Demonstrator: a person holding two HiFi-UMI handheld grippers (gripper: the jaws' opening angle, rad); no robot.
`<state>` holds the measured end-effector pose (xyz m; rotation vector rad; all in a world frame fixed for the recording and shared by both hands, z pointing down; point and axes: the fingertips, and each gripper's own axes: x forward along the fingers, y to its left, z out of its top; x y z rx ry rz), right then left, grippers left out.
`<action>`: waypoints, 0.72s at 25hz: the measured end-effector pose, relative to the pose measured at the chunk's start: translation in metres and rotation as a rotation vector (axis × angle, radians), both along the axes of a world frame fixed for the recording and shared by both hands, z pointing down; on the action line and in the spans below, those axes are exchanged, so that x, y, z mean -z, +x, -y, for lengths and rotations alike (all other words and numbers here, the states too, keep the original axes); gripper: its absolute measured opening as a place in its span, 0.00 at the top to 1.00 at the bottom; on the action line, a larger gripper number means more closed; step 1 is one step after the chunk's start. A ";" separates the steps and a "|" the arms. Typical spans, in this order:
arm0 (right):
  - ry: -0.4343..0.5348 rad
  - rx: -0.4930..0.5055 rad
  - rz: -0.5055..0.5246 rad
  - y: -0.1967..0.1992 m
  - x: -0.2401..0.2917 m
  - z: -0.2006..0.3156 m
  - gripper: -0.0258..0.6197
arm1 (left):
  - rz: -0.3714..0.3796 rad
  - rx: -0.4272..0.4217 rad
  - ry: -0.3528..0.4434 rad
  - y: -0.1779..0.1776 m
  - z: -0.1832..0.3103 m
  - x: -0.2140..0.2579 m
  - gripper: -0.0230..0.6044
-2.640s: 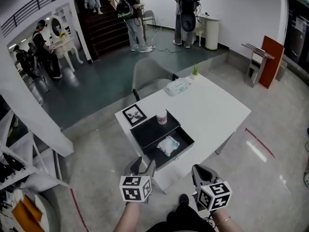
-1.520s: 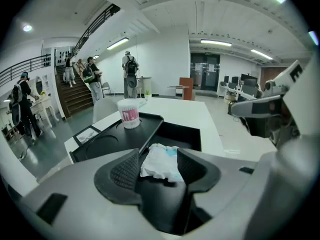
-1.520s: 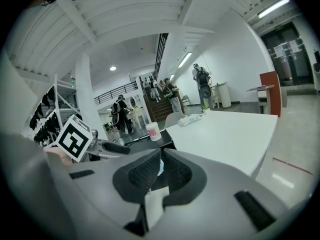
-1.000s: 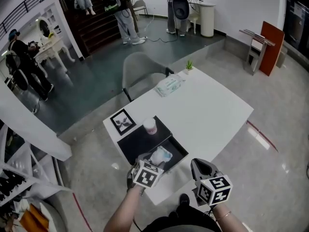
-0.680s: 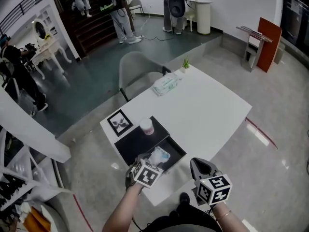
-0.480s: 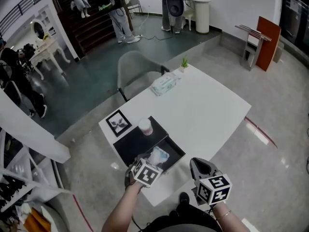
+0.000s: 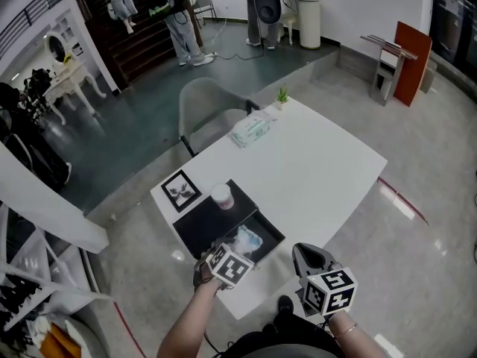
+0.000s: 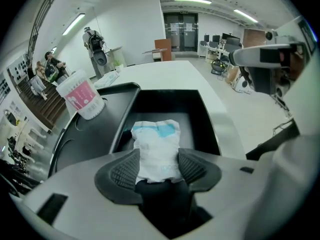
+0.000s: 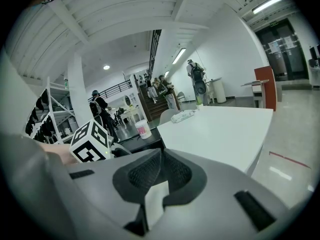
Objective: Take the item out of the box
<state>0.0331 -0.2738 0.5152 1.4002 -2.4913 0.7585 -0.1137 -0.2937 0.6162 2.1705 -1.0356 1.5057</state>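
A black box (image 7: pixel 272 236) stands open at the table's near left corner, its lid (image 7: pixel 195 231) lying flat beside it. Inside lies a white packet with a blue patch (image 7: pixel 248 239). In the left gripper view the packet (image 8: pixel 156 139) runs from the box floor back between the ribbed pads (image 8: pixel 124 171), which press on its near end. My left gripper (image 8: pixel 158 168) is shut on it, low at the box's near edge (image 7: pixel 229 256). My right gripper (image 7: pixel 304 253) hangs off the table's front edge, shut (image 9: pixel 161 171) with nothing held.
A pink-and-white cup (image 7: pixel 221 196) stands on the lid and also shows to the left of the box (image 8: pixel 80 96). A framed picture (image 7: pixel 179 191) lies behind it. On the white table (image 7: pixel 320 170) sit a wipes pack (image 7: pixel 253 129) and a small plant (image 7: pixel 282 95). A grey chair (image 7: pixel 205 110) stands behind.
My left gripper has gone forward from in front of the table to the box and its jaws have come onto the packet. The right gripper has stayed where it was.
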 end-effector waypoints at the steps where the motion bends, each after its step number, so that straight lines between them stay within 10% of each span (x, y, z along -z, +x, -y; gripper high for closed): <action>1: -0.002 0.001 0.001 0.000 -0.001 0.000 0.95 | 0.010 -0.008 -0.003 0.000 0.000 -0.002 0.59; 18: -0.036 0.036 0.001 -0.015 -0.011 0.000 0.95 | -0.027 -0.054 -0.053 0.011 -0.001 -0.013 0.69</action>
